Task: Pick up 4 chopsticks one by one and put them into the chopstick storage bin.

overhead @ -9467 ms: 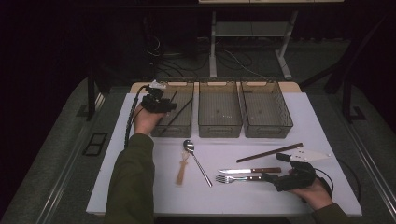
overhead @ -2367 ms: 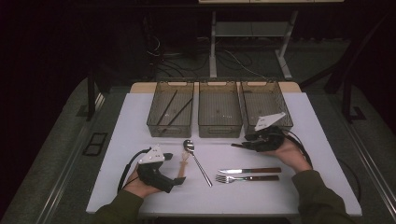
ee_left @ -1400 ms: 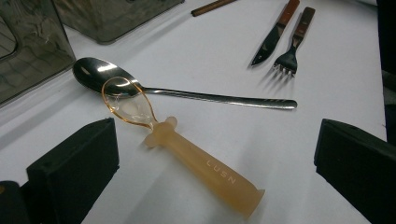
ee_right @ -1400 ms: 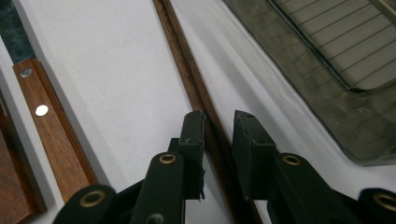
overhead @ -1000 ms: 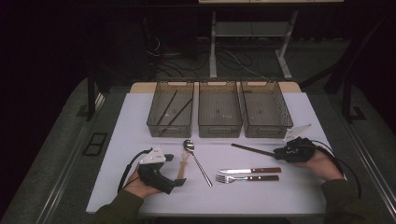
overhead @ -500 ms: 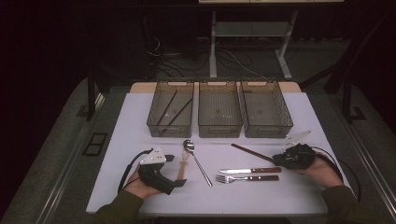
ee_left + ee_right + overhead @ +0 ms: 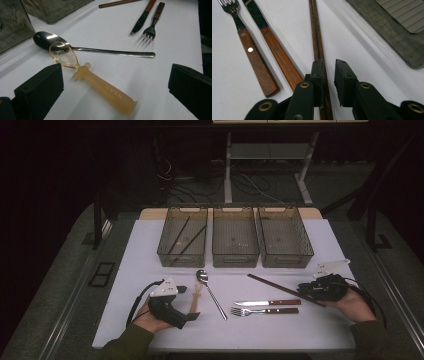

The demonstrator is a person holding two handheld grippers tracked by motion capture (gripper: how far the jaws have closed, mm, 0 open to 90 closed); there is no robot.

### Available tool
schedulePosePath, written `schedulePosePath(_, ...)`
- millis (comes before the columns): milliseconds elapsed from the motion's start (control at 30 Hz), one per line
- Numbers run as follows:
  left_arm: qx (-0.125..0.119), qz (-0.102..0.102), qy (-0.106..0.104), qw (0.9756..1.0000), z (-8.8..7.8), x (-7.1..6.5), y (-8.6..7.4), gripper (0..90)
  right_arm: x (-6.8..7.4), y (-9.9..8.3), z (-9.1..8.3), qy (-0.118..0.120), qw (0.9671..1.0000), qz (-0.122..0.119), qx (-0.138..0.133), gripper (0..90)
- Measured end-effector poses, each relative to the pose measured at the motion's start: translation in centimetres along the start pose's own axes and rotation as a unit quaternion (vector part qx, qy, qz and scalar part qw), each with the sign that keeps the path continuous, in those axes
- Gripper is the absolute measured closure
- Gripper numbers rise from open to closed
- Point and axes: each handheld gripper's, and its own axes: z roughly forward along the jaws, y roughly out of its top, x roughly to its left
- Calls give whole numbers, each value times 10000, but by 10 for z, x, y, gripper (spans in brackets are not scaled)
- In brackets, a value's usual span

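A pair of dark wooden chopsticks (image 7: 280,289) (image 7: 315,37) lies slantwise on the white table. My right gripper (image 7: 302,291) (image 7: 329,62) hovers low over their near end. Its jaws are almost shut with a thin slit between them, and the sticks run beneath the left jaw, not gripped. A translucent amber baby spoon (image 7: 195,299) (image 7: 100,85) lies between the wide-open jaws of my left gripper (image 7: 187,304) (image 7: 115,82), touching neither. Its bowl rests against a metal spoon (image 7: 210,292) (image 7: 100,51). A wood-handled knife (image 7: 267,302) (image 7: 279,57) and fork (image 7: 265,311) (image 7: 254,65) lie side by side mid-table.
Three smoky plastic bins stand in a row at the back: the left bin (image 7: 182,210) holds two dark sticks, while the middle bin (image 7: 235,210) and right bin (image 7: 284,210) look bare. The table's front edge is close to both hands.
The right gripper has slid a little toward the near right, along the chopsticks, which stayed put. The left gripper and the cutlery have not moved.
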Motion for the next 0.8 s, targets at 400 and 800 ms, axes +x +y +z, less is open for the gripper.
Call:
schedulePosePath(400,12,19,1,10000,0,0,0,0,-3,-2,6,-1,9998,-79,176,798)
schedulePosePath(800,40,27,-12,10000,1,0,0,0,-8,-3,13,44,9996,-146,245,813)
